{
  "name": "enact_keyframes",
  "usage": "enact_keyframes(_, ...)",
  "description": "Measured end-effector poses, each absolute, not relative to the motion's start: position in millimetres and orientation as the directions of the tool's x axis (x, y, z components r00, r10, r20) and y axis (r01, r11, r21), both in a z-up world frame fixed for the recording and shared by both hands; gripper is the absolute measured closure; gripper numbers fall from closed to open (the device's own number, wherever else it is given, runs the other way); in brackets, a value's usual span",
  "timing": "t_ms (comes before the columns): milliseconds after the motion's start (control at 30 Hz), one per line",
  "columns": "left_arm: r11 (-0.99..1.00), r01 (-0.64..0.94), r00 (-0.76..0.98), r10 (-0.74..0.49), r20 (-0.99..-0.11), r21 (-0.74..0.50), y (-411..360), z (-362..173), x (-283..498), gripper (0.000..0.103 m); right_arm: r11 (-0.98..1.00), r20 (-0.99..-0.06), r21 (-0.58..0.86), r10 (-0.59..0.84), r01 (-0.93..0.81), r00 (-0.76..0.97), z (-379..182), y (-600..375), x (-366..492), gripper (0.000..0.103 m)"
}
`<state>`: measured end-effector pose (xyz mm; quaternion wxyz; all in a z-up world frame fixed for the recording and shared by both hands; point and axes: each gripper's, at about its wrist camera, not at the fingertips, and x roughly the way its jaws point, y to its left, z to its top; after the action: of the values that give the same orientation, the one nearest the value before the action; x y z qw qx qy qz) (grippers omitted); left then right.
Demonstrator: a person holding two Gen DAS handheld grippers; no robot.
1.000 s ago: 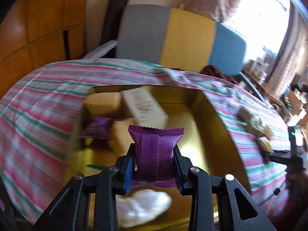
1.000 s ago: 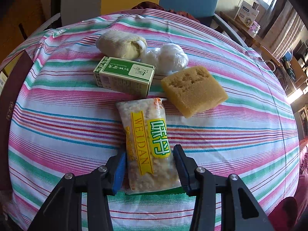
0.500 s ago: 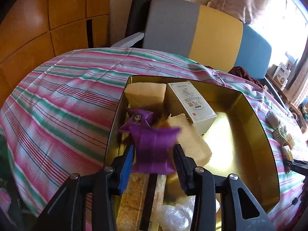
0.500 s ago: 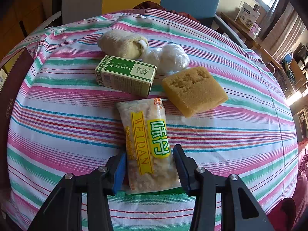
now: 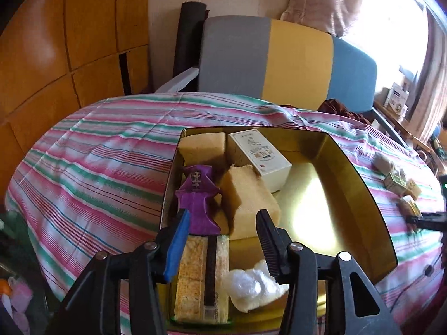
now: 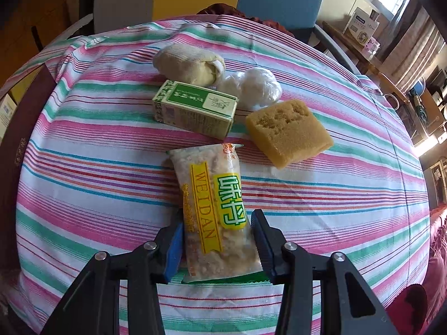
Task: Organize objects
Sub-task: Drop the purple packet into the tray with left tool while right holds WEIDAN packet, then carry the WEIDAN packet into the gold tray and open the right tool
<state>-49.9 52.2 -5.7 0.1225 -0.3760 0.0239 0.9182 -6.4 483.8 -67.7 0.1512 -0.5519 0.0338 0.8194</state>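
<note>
A purple snack packet (image 5: pixel 201 217) lies in the gold box (image 5: pixel 360 184) against its left wall, leaning on a second purple packet (image 5: pixel 195 178) with a cartoon figure. My left gripper (image 5: pixel 222 223) hovers just above it. Its jaws are opening, and the pads do not press on the packet. In the right wrist view a clear "WEIDAN" snack packet (image 6: pixel 215 203) lies on the striped cloth (image 6: pixel 83 173). My right gripper (image 6: pixel 218 237) is closed on its near end, one pad against each side.
The box also holds two yellow sponges (image 5: pixel 250 195), a white carton (image 5: pixel 259 156), a wafer packet (image 5: pixel 202 273) and a white plastic wad (image 5: pixel 251 284). Beyond the right gripper lie a green carton (image 6: pixel 195 111), a sponge (image 6: pixel 287 131), a cloth roll (image 6: pixel 190 64) and a plastic ball (image 6: pixel 257 88).
My left gripper has opened and let go of the purple packet, which now rests in the box beside the other purple one. The right gripper and its packet have not moved.
</note>
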Motion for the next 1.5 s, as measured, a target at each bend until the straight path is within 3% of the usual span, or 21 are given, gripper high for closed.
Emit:
enact_keyframes(300,-0.965,-0.261,-0.694,0.212,-0.688,-0.033,52.8,-3.1,-36.1,0.051,-0.987,-0.844,0.054,0.036,-0.152,-0.535,-9.2,392.4,-11.6,0.057)
enact_keyframes(533,-0.966,-0.255,-0.704,0.211,-0.678,-0.035,48.3,-0.7,-31.7,0.049,-0.993,-0.813,0.118,-0.088,-0.014,-0.576,11.0,319.8,-17.4,0.057)
enact_keyframes(767,-0.966,-0.255,-0.705,0.214,-0.676,-0.04,44.8,-1.5,-30.0,0.045,-0.991,-0.821,0.124,-0.136,0.06,-0.555,6.8,276.2,-22.2,0.057)
enact_keyframes(1500,-0.979,-0.192,-0.722,0.183,-0.667,-0.061,23.0,-4.5,-30.7,0.038,-0.991,-0.907,0.111,-0.132,0.075,-0.401,-51.3,221.4,-49.1,0.056)
